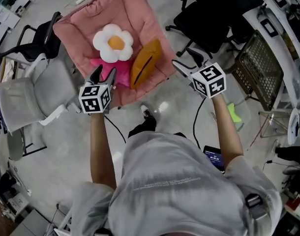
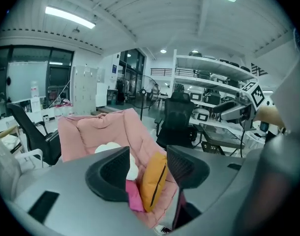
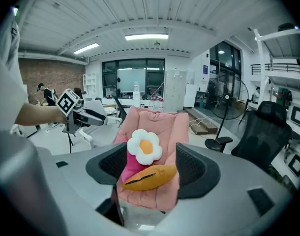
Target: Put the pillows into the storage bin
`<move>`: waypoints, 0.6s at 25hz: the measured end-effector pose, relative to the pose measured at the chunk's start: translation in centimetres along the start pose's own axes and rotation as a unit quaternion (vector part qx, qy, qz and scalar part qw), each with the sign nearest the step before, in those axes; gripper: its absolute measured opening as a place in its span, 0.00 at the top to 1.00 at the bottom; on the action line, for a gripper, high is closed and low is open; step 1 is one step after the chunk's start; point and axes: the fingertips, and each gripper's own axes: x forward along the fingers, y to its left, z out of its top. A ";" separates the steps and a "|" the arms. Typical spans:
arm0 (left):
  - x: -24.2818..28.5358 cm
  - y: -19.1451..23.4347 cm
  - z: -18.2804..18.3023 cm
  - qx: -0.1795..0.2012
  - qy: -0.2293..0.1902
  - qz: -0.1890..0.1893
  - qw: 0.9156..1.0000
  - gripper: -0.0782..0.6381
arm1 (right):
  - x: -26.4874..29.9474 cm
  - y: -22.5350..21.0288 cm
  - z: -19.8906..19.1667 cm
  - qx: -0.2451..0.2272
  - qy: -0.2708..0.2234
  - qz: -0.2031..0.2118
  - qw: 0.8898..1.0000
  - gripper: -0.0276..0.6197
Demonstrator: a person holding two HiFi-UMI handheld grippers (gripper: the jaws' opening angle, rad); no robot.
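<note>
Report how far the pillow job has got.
Done: nothing visible. The flower pillow, magenta pillow and orange pillow all lie on the pink chair. In hand: nothing; the left gripper and right gripper are open and empty, short of the pillows. Left: all three pillows to grab and bin.

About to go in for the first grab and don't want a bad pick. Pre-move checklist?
1. Left gripper open, empty: ok.
2. Right gripper open, empty: ok.
3. Flower pillow, orange pillow and pink pillow in plain sight on the pink seat: ok.
4. Flower pillow lies on top of the pink pillow, nothing on it: ok.
5. Grip on any pillow: not ok, both grippers are short of them.
6. Bin located: cannot tell, none surely in view.
</note>
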 end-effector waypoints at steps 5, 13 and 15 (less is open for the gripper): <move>3.2 3.8 -0.3 -0.029 0.021 0.015 0.999 0.54 | 7.0 -1.3 2.4 -0.003 0.013 0.034 0.999 0.47; 6.5 9.6 -2.7 -0.099 0.056 0.046 0.992 0.54 | 17.5 -3.0 4.2 0.068 0.010 0.086 0.994 0.47; 7.5 10.5 -3.5 -0.115 0.067 0.051 0.990 0.54 | 20.3 -3.0 3.8 0.070 0.026 0.109 0.991 0.47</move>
